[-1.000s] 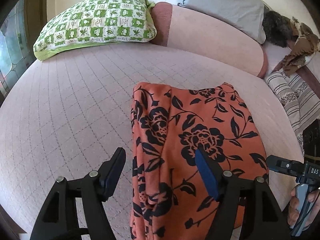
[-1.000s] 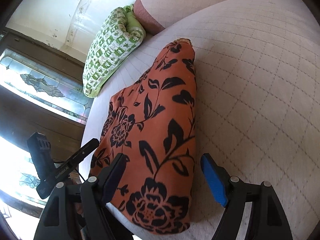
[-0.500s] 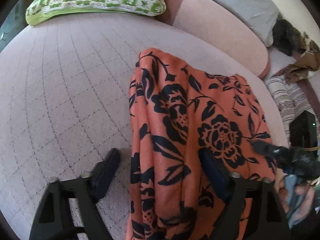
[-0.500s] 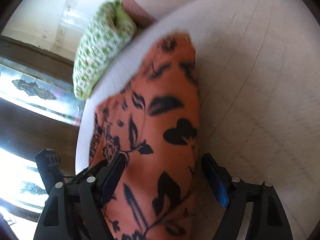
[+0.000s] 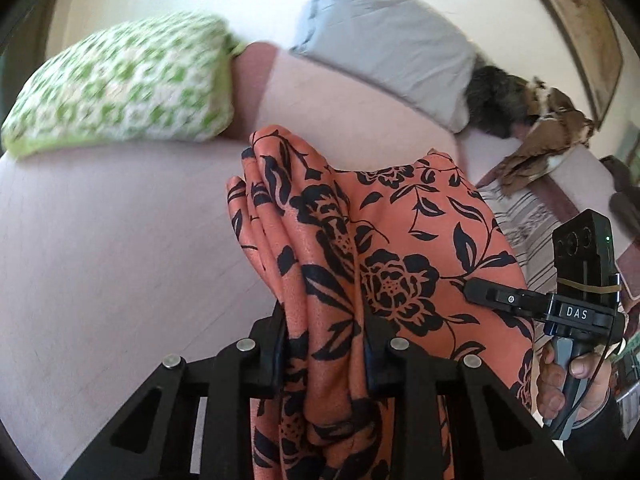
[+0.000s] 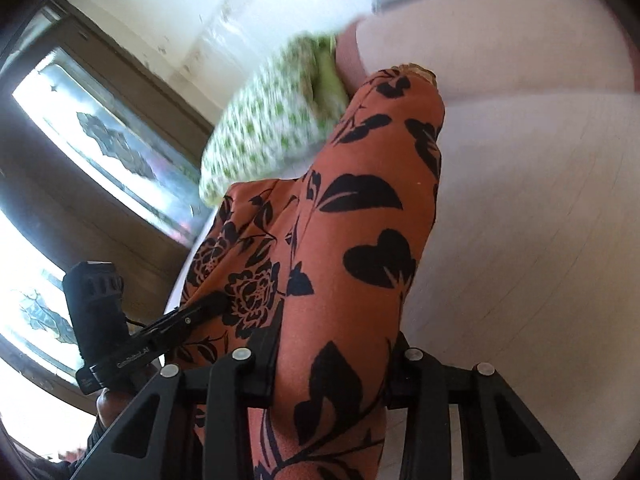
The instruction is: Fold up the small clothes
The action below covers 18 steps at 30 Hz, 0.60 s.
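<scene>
My left claw (image 5: 324, 356) pinches a bunched edge of the orange floral garment (image 5: 400, 248), while my right claw (image 6: 332, 364) clamps its other near edge, apparently to lift both for a fold. Beyond them the cloth drapes toward the pink bed (image 5: 100, 240), where a green checked pillow (image 5: 120, 88) rests.

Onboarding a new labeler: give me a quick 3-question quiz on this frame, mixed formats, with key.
1. True or false: the left gripper is shut on the orange floral garment.
2. What does the right gripper hold: A) green patterned pillow B) orange floral garment C) nothing?
3. Fill in: behind the garment, on the pink bed, lies a green patterned ____.

Key: 1 true; 2 B; 3 pillow.
</scene>
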Tool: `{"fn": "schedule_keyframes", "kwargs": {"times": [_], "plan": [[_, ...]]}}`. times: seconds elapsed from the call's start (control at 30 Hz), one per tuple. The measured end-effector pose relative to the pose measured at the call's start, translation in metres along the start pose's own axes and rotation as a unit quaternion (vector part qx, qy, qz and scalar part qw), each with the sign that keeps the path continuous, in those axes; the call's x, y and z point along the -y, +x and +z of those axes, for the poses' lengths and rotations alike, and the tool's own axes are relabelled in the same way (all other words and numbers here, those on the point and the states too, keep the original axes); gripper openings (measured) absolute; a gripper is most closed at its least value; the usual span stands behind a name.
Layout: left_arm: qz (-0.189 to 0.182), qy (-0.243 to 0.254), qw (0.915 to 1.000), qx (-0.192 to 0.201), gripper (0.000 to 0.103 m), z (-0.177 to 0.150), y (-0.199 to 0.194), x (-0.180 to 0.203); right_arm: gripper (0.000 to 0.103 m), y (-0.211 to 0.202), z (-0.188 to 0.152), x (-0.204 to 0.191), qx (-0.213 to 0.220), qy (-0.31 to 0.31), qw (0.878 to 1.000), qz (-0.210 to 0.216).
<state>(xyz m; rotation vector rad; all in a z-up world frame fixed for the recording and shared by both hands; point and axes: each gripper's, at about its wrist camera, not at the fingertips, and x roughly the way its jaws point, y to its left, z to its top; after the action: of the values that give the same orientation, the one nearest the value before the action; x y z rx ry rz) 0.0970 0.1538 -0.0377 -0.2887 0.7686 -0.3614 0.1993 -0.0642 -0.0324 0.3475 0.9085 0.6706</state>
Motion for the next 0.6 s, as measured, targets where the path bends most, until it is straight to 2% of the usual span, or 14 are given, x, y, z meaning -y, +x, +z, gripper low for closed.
{"fn": "schedule_keyframes", "kwargs": {"times": [0.17,0.23,0.27,0.3,0.33,0.37,0.43,0.53,0.6], "plan": [[0.003,0.01,0.9997,-0.021,0.033,-0.006,0.047,0.022,0.038,-0.03,0.01,0.042,0.016,0.02,0.999,-0.019],[0.031,0.006,0.9975,-0.063,0.04,-0.024,0.084,0.018,0.045,-0.022,0.001,0.064,0.004,0.031,0.999,-0.024],[0.046,0.002,0.9949,-0.089,0.04,-0.033,0.102,0.015,0.05,-0.013,-0.005,0.08,-0.009,0.041,0.999,-0.027],[0.067,-0.004,0.9906,-0.119,0.043,-0.044,0.118,0.008,0.055,0.0,-0.014,0.101,-0.025,0.058,0.996,-0.055],[0.065,-0.01,0.9897,-0.127,0.055,-0.052,0.123,0.001,0.058,0.009,-0.024,0.117,-0.039,0.075,0.992,-0.091],[0.059,-0.019,0.9917,-0.112,0.057,-0.056,0.116,-0.003,0.061,0.016,-0.033,0.13,-0.058,0.089,0.986,-0.127],[0.075,-0.014,0.993,-0.09,0.058,-0.051,0.094,-0.004,0.063,0.002,-0.047,0.138,-0.025,0.111,0.987,-0.113],[0.084,0.007,0.9954,-0.045,0.058,-0.034,0.065,0.005,0.063,-0.025,-0.043,0.116,0.013,0.067,0.987,-0.144],[0.088,0.028,0.9955,-0.02,0.058,-0.019,0.056,0.015,0.067,-0.042,-0.034,0.095,0.041,0.042,0.992,-0.112]]}}
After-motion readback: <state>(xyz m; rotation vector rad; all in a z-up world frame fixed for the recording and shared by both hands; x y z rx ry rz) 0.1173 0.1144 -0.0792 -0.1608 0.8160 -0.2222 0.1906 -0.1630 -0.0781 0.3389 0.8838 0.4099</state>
